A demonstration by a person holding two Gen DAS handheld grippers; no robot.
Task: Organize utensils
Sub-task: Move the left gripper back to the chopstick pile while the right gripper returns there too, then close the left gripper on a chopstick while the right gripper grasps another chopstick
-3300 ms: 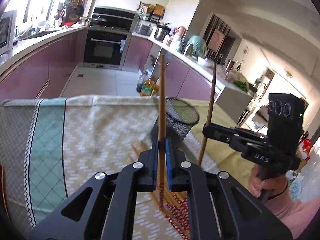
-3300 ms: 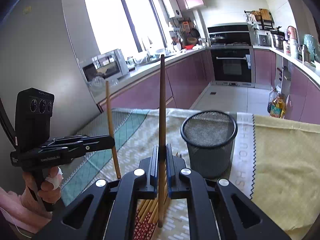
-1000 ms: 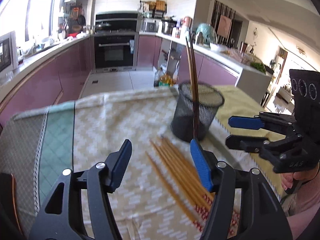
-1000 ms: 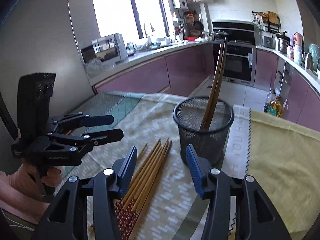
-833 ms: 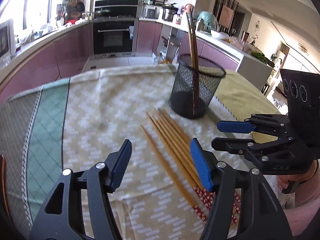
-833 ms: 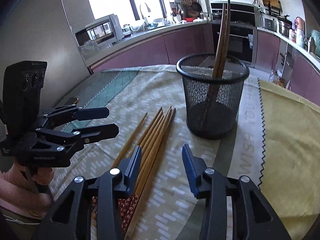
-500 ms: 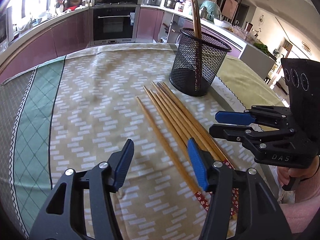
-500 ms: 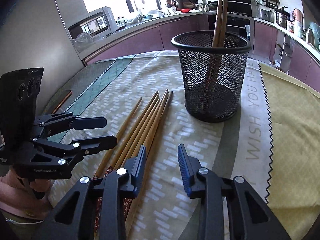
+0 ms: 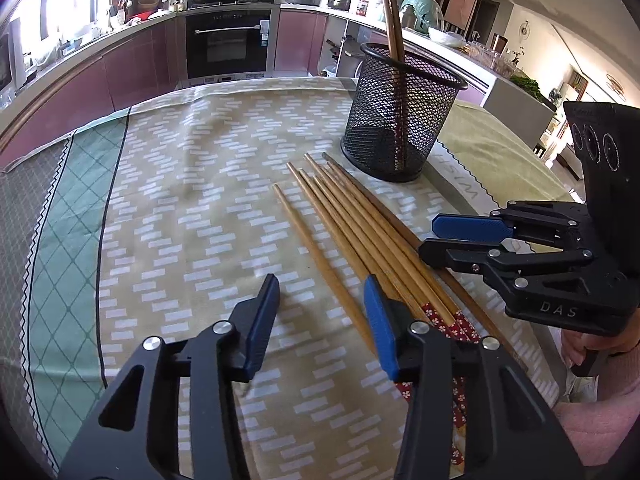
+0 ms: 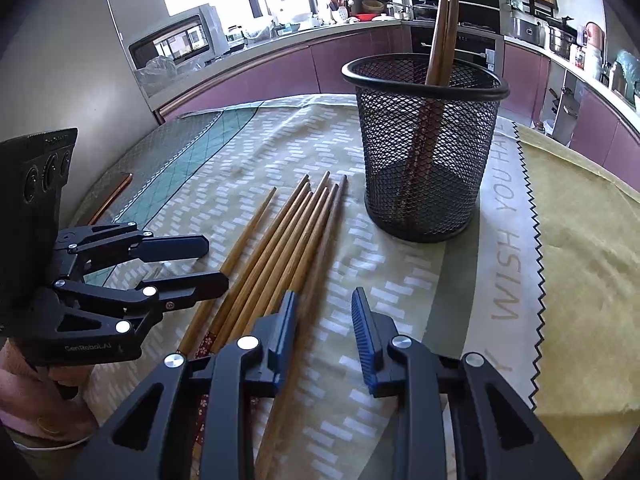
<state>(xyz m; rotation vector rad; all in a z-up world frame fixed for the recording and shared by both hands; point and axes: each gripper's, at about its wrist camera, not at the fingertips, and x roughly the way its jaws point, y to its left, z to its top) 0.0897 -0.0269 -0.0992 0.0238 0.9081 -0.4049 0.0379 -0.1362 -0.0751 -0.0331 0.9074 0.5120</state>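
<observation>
Several wooden chopsticks (image 9: pixel 352 216) (image 10: pixel 288 232) lie side by side on the tablecloth, in front of a black mesh basket (image 9: pixel 400 120) (image 10: pixel 424 152). Two chopsticks (image 9: pixel 390 8) (image 10: pixel 442 20) stand in the basket. My left gripper (image 9: pixel 320 312) (image 10: pixel 216 262) is low over the cloth. Its jaws are closing astride the leftmost chopstick, and the pads do not touch it. My right gripper (image 10: pixel 322 308) (image 9: pixel 428 236) is also closing. The darker rightmost chopstick runs between its jaws, close to the left pad and not pinched.
A patterned cloth (image 9: pixel 192 184) with a green band covers the table, beside a yellow cloth (image 10: pixel 584 240) on the right. A copper-edged flat object (image 10: pixel 114 194) lies at the left table edge. Kitchen counters and an oven (image 9: pixel 228 44) stand beyond.
Both grippers let go of the chopsticks they held upright, which now stand in the basket. Both then sank to the loose chopsticks, with their jaws narrowing.
</observation>
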